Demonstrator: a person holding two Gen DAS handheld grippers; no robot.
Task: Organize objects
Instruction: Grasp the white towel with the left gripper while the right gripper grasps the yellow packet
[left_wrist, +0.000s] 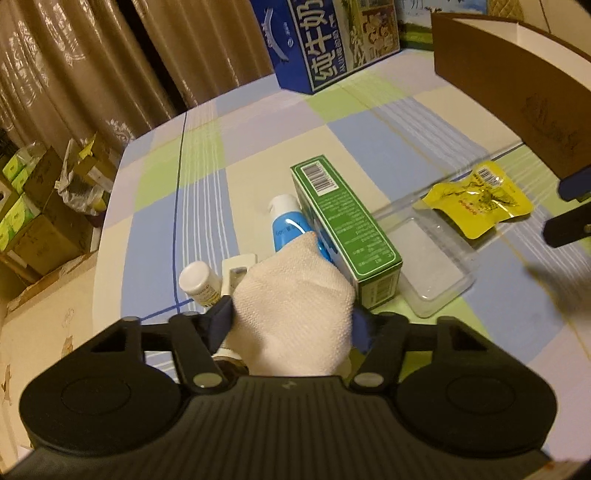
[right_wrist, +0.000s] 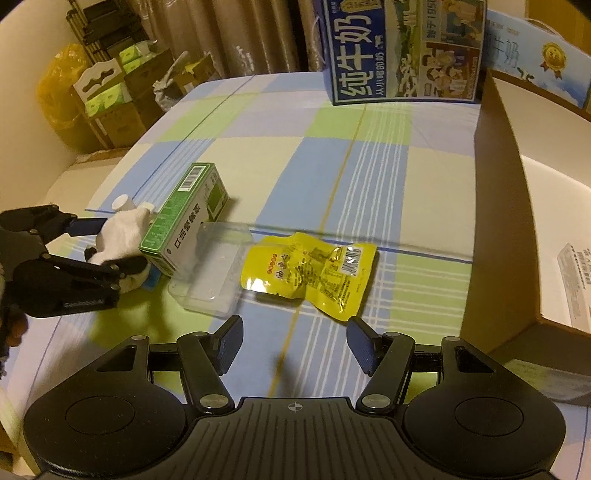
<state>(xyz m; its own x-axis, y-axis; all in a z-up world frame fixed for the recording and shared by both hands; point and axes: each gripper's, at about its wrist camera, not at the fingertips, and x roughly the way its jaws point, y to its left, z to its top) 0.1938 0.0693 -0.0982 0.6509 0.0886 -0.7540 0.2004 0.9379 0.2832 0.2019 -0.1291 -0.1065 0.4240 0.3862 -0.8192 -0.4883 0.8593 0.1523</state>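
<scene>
Right wrist view takes in the checked tablecloth (right_wrist: 369, 177) across most of the frame, with a large brown cardboard box (right_wrist: 517, 206) rising along the right edge and a blue milk carton case (right_wrist: 402, 51) standing at the top centre. Next in size, a green carton (right_wrist: 177, 232) lies on its side at middle left, its long axis running from lower left to upper right, and a clear plastic tray (right_wrist: 214, 273) sits touching its near end. Just right of the tray lies a crinkled yellow snack packet (right_wrist: 314, 277), its long axis roughly level across the frame. The right gripper (right_wrist: 295, 349) stands with its jaws spread wide and nothing between them, and the packet lies directly ahead of that gap, near it, so this arm looks the better placed to take it. In the left wrist view the left gripper (left_wrist: 291, 317) is clamped on a bunched white cloth (left_wrist: 295, 302), which hangs over the clutter at lower centre; the packet (left_wrist: 480, 199) sits far off at its right edge. Smaller still, a blue-and-white tube (left_wrist: 288, 221) lies against the green carton (left_wrist: 343, 229), and a small white-capped bottle (left_wrist: 199, 282) stands left of the cloth.
</scene>
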